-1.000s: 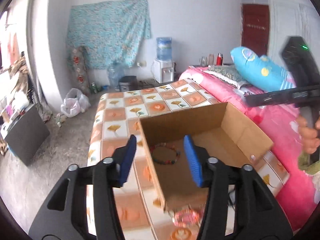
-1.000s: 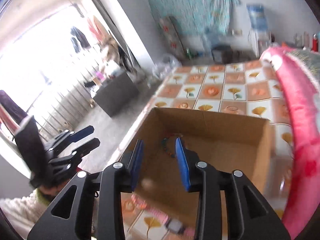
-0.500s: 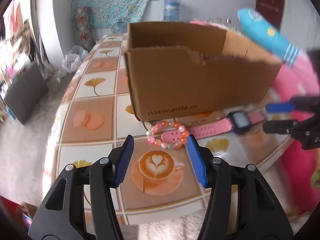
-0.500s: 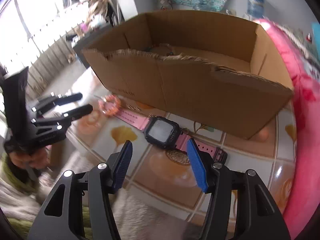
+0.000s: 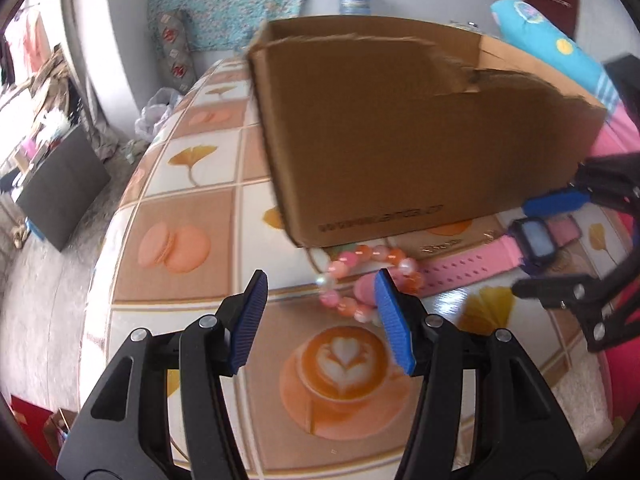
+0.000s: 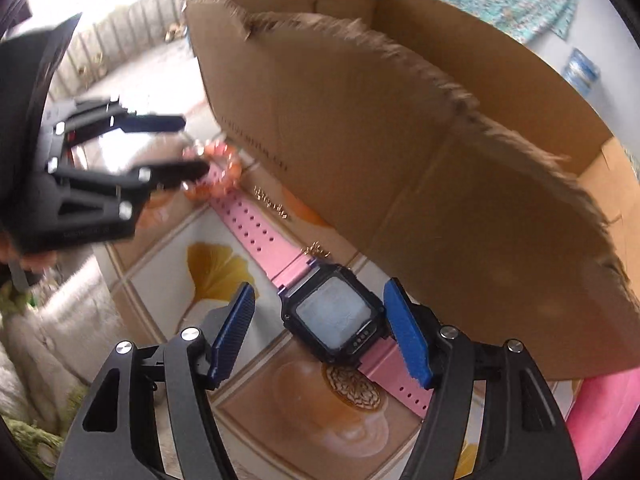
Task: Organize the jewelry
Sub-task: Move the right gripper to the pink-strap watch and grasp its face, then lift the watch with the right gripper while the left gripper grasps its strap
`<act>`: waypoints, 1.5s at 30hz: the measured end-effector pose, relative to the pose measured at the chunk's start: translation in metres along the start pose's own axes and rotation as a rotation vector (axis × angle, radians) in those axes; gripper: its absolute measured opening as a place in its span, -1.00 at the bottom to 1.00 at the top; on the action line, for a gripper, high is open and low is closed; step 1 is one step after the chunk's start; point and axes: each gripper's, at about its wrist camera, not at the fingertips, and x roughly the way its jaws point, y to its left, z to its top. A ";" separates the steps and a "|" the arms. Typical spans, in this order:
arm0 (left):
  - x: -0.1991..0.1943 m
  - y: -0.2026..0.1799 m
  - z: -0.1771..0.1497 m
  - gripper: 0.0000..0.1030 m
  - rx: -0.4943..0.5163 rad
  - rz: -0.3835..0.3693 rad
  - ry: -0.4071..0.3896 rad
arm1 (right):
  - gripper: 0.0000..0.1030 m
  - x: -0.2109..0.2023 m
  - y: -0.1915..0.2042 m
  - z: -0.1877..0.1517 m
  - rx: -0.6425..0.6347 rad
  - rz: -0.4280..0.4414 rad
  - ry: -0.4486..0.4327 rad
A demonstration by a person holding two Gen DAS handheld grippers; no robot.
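Note:
A bracelet of pink and orange beads point(image 5: 370, 258) lies on the tablecloth in front of a cardboard box point(image 5: 400, 140). My left gripper point(image 5: 320, 300) hovers just short of it with jaws opening and nothing pressed; its right finger hides part of the beads. A watch with a black face point(image 6: 334, 316) and a pink strap point(image 6: 256, 224) lies beside the bracelet. My right gripper point(image 6: 320, 312) straddles the face, jaws opening, pads clear of it. From the right wrist, the left gripper point(image 6: 180, 146) appears at the bracelet point(image 6: 224, 160). The right gripper point(image 5: 540, 246) shows over the watch point(image 5: 536, 240).
The box point(image 6: 400, 140) has a torn front rim and stands close behind both items. Small gold pieces point(image 6: 272, 200) lie along its foot. The table edge point(image 5: 120, 208) drops to the floor on the left. A pink bed point(image 6: 600, 412) adjoins the right side.
Both grippers came down from over the open box to the table in front of it. The right gripper's jaws widened around the watch. The left gripper closed in on the bracelet.

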 end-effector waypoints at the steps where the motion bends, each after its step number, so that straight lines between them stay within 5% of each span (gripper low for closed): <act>1: 0.001 0.003 0.000 0.10 -0.012 -0.005 0.000 | 0.25 -0.001 0.001 0.000 -0.011 -0.002 0.004; 4: 0.001 0.009 0.000 0.10 -0.038 0.004 -0.004 | -0.01 -0.003 0.001 0.001 -0.010 0.004 0.009; 18: -0.002 0.019 0.000 0.09 -0.101 0.065 -0.035 | -0.02 -0.017 0.010 -0.007 -0.027 0.037 0.029; 26: -0.013 0.027 0.001 0.10 -0.121 0.111 -0.093 | -0.02 -0.023 -0.026 -0.021 0.196 0.174 0.040; 29: -0.029 0.025 0.001 0.10 -0.106 0.073 -0.133 | -0.02 -0.022 -0.045 -0.026 0.295 0.258 0.043; 37: -0.067 -0.041 -0.016 0.18 0.185 -0.175 -0.183 | -0.02 -0.019 -0.066 -0.048 0.461 0.457 0.067; 45: -0.035 -0.125 -0.035 0.19 0.495 -0.077 -0.142 | -0.02 -0.008 -0.075 -0.054 0.502 0.562 0.072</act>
